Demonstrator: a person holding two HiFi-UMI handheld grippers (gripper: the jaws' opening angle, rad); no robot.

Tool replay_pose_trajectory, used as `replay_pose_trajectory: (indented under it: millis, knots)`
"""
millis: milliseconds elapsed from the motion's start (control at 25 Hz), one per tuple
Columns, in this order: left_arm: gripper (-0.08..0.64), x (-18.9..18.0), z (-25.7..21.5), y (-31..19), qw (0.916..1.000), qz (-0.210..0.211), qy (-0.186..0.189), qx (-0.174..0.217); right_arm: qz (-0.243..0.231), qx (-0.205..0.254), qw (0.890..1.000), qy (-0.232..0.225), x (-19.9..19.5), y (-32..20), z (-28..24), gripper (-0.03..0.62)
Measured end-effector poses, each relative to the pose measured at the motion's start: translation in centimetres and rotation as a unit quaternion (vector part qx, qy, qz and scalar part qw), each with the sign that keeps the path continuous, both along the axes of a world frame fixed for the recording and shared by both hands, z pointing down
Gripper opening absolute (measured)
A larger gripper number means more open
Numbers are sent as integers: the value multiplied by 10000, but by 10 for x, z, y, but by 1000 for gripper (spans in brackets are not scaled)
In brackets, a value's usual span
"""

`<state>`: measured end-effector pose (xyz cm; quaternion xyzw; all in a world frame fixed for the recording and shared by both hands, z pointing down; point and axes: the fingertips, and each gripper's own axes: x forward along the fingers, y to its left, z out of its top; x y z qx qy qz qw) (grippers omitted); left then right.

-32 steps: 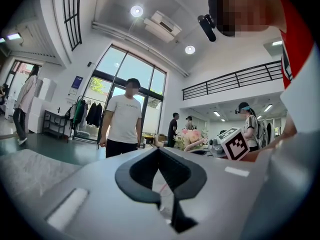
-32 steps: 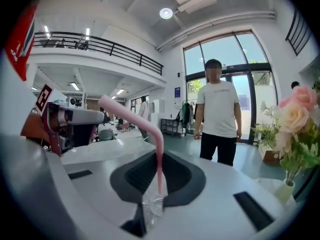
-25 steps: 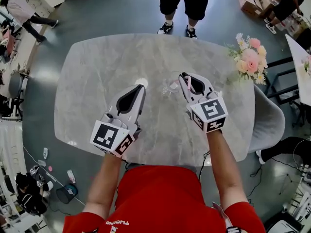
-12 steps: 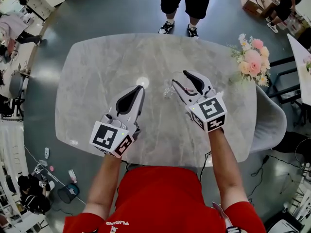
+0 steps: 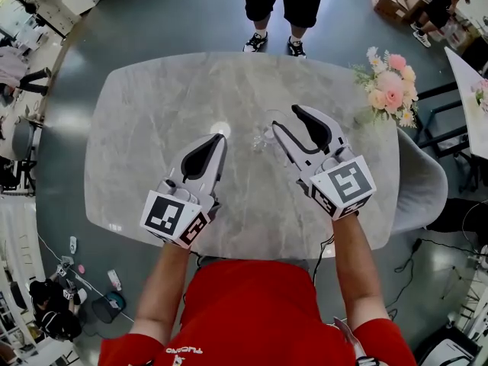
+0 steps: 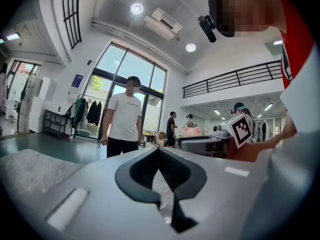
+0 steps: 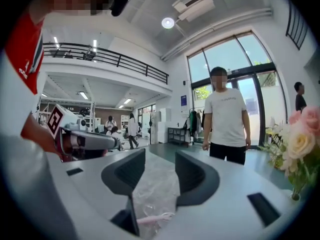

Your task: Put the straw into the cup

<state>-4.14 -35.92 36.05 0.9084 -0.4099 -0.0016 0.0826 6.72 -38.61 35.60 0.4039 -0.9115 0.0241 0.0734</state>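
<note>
My right hand-held gripper (image 5: 288, 119), jaws just opening wide and clamping nothing, has the clear plastic cup (image 5: 264, 136) and thin pink straw (image 7: 155, 216) just at its tips' 9 o'clock, nearer than my closed left hand-held gripper (image 5: 219, 137).

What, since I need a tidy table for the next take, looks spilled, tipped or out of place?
Nothing plainly stands out. The clear cup sits on the marble table with no spill showing. The pink straw shows close to it; whether it is inside the cup I cannot tell.
</note>
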Motion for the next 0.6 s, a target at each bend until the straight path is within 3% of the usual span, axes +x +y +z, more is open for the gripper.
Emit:
replay_pose_trajectory:
  millis: [120, 360, 600]
  knots:
    - [6, 2, -8, 5, 9999, -8, -17, 140, 113, 214, 9995, -197, 10, 12, -21, 173]
    - [6, 5, -30, 21, 9992, -10, -68, 396, 319, 514, 9975, -358, 29, 42, -45, 35]
    - [6, 12, -47, 39, 9982, 35, -85, 586, 334, 577, 9968, -442, 39, 67, -52, 14]
